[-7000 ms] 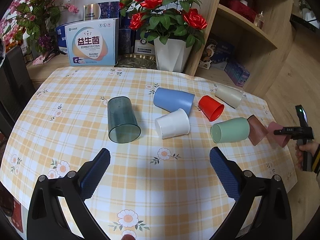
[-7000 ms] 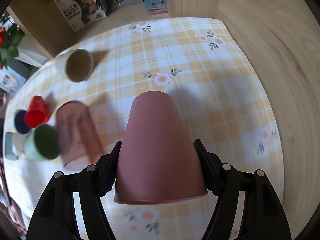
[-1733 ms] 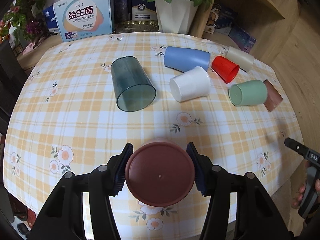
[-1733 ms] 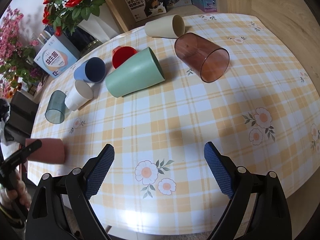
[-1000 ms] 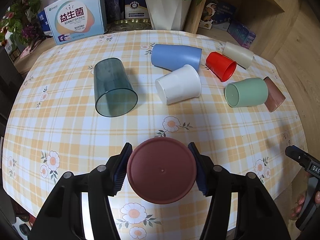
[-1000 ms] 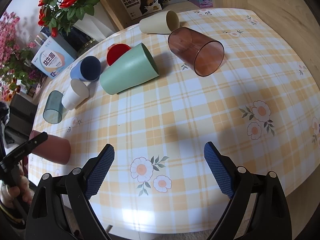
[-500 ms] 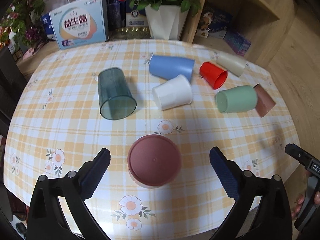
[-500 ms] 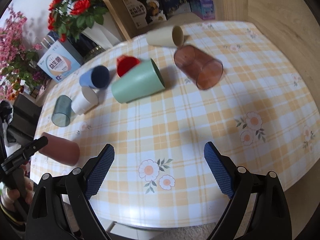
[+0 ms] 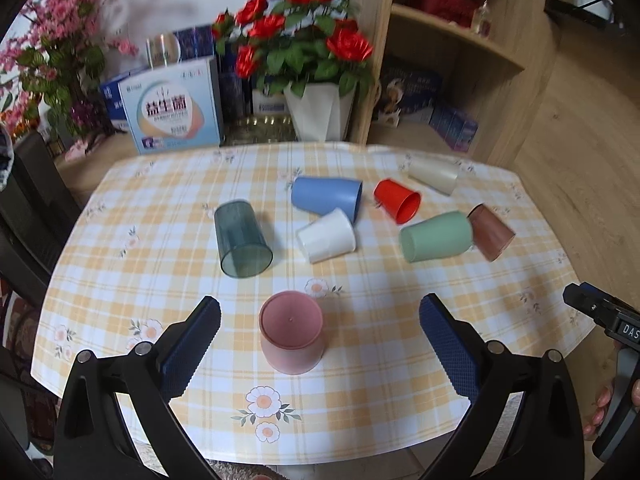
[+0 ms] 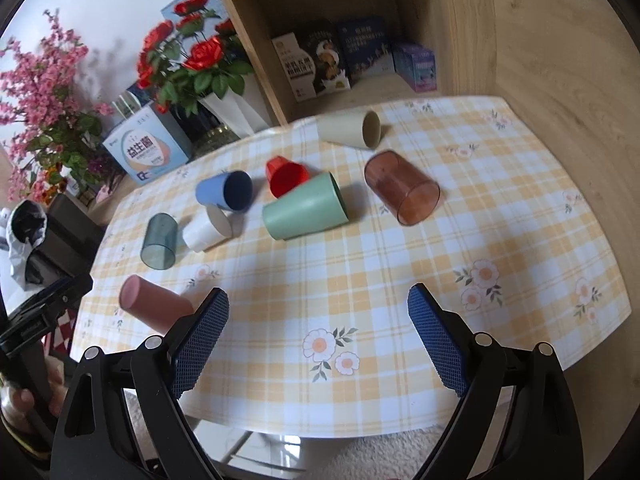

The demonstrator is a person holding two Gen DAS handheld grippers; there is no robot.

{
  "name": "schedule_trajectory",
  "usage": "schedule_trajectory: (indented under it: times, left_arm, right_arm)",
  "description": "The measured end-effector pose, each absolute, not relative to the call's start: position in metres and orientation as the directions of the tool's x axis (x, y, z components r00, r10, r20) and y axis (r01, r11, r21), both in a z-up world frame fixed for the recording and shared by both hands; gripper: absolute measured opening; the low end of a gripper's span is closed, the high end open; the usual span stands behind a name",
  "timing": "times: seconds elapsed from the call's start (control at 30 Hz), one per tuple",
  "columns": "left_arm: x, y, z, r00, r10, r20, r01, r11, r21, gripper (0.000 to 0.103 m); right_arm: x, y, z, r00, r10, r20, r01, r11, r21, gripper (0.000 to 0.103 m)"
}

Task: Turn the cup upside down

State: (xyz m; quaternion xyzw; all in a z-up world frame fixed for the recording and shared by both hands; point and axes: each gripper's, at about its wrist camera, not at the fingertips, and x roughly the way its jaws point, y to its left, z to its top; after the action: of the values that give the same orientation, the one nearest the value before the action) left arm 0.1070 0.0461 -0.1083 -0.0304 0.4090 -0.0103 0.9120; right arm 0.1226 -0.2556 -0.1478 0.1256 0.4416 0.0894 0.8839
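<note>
A pink cup [image 9: 291,336] stands upside down, base up, near the front edge of the checked table [image 9: 384,344]. It also shows at the left in the right wrist view [image 10: 154,308]. My left gripper [image 9: 318,340] is open and empty, drawn back just above and behind the cup. My right gripper [image 10: 318,336] is open and empty over the table's near edge. Several other cups lie on their sides: teal clear [image 9: 241,240], blue [image 9: 326,197], white [image 9: 328,236], red [image 9: 398,201], green [image 9: 434,236], brown clear [image 9: 490,232], cream [image 9: 434,175].
A white vase of red roses [image 9: 320,112] and a boxed product [image 9: 172,114] stand behind the table. A wooden shelf unit [image 9: 460,60] with boxes is at the back right. Pink blossoms [image 9: 52,60] are at the left.
My left gripper opened and let go of the pink cup, which now stands base up on the table. The gripper then rose and drew back. The right gripper stayed open and tilted up.
</note>
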Motion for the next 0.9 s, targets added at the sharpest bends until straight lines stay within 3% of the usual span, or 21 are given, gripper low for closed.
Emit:
schedule_trajectory:
  times: [0.47,0.9]
  left_arm:
    - [0.057,0.035,-0.028,0.801,0.044,-0.597,-0.053,0.999,0.002,0.097]
    - [0.016,0.027,0.01,0.857,-0.021,-0.514,-0.001,0.999,-0.043,0.097]
  right_arm:
    - [0.082,-0.251,-0.05,0.763,0.219,-0.609,-0.107,0.971,0.216,0.088]
    - [0.052,-0.235,-0.001,0.83,0.164,-0.533,-0.145,0.986,0.078,0.088]
